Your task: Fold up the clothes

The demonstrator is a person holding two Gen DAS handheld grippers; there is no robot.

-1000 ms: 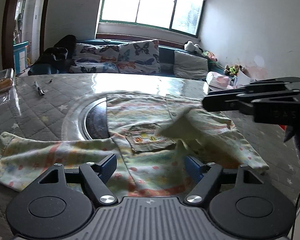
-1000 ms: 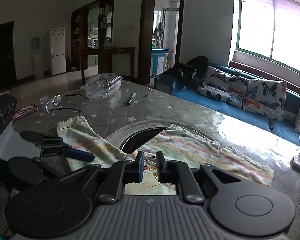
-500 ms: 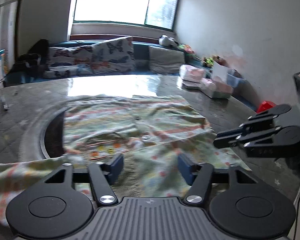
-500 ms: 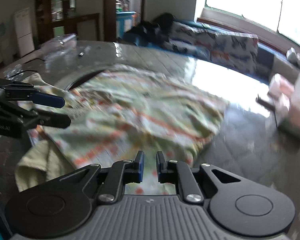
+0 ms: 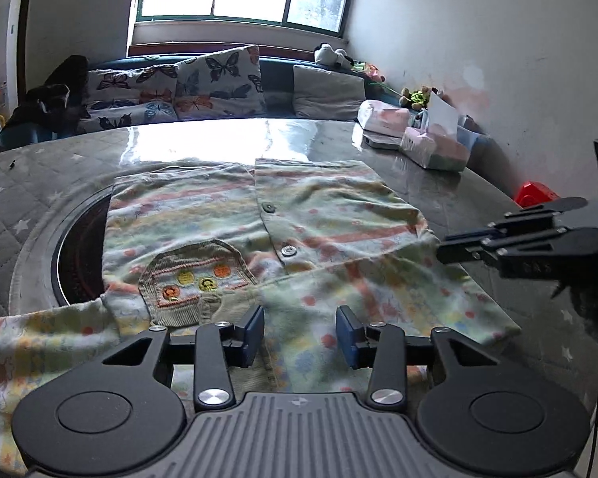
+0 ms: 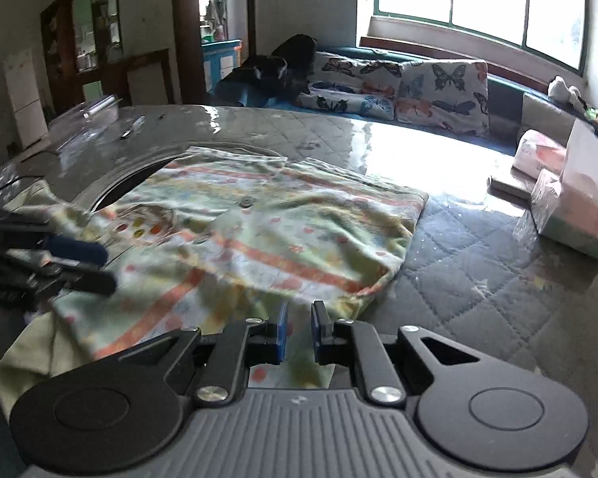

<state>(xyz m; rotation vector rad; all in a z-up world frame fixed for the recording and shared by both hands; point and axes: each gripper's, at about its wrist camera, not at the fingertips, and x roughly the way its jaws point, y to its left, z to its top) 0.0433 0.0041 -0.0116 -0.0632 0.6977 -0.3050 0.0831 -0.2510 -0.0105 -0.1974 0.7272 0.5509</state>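
While you hover low over the quilted grey table (image 5: pixel 450 195):
Shirt: your pastel striped buttoned shirt (image 5: pixel 299 215) lies mid-frame.
Left gripper (image 5: pixel 300 332): spread, empty.
Right gripper (image 6: pixel 299 332): narrowly parted, empty.

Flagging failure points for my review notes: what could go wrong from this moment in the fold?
1. The folded-over sleeve lies loose and rumpled across the shirt; it may slide off.
2. The right gripper has a narrow gap and may snag the hem.
3. The tissue packs near the shirt's edge could be knocked.
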